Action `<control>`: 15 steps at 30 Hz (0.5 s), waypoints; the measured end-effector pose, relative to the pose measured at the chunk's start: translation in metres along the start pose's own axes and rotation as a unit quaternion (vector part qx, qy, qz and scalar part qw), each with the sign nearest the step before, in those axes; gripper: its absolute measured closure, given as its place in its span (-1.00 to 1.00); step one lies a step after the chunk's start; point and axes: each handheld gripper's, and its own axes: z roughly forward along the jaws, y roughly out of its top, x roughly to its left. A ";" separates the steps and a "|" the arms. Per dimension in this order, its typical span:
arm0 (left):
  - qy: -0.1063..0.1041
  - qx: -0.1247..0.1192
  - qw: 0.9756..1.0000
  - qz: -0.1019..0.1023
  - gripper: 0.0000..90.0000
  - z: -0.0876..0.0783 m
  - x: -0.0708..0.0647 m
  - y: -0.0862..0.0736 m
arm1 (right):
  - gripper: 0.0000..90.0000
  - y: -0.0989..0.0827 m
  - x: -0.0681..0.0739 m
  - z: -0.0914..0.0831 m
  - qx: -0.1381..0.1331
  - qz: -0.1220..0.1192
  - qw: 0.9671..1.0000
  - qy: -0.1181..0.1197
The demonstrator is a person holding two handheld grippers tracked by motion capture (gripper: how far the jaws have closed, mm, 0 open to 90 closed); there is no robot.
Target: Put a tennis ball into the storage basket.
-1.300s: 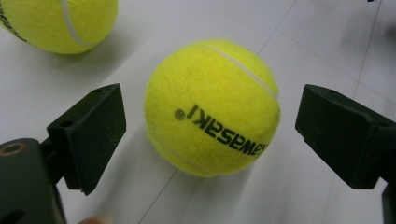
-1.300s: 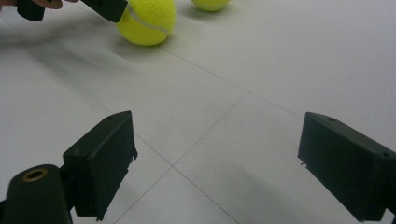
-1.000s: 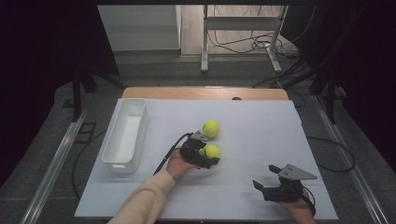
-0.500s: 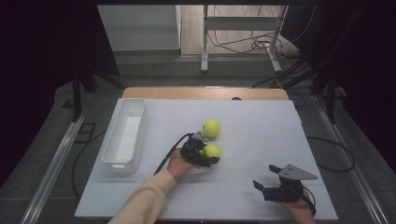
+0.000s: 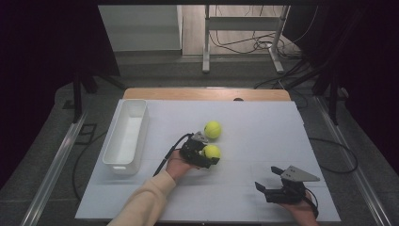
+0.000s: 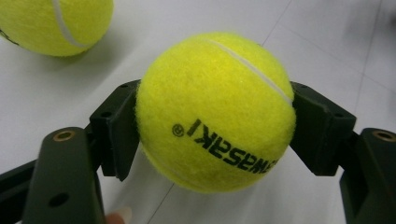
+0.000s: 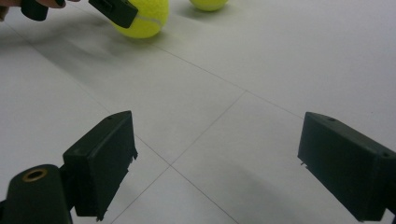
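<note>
Where ball sits — left tool clamped.

High view looks down; both gripper views share the near tennis ball.

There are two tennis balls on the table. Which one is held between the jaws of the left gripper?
The nearer tennis ball, gripped on both sides by the left gripper. The other tennis ball lies free, farther back on the table.

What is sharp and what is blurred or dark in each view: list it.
High view: dark surroundings, evenly lit white table. Left gripper view: printed fuzzy yellow tennis ball sharp between the jaws, second yellow ball softer behind. Right gripper view: near black jaws sharp, far balls slightly soft, faint shadows.
</note>
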 end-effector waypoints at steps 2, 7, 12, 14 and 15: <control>0.001 -0.002 1.000 0.002 -0.41 -0.002 0.000 0.000 | -0.75 0.000 0.000 0.000 0.000 0.000 1.000 0.000; 0.003 -0.010 1.000 0.004 -0.41 -0.010 -0.001 0.001 | -0.75 0.000 0.000 0.000 0.000 0.000 1.000 0.000; 0.005 -0.018 1.000 0.006 -0.41 -0.016 -0.002 0.001 | -0.75 0.000 0.000 0.000 0.000 0.001 1.000 0.000; 0.005 -0.022 1.000 0.006 -0.41 -0.019 -0.002 0.002 | -0.75 0.000 0.000 0.000 0.001 0.000 1.000 0.000; 0.005 -0.022 1.000 0.006 -0.41 -0.019 -0.002 0.002 | -0.75 0.000 0.000 0.000 0.000 0.001 1.000 0.000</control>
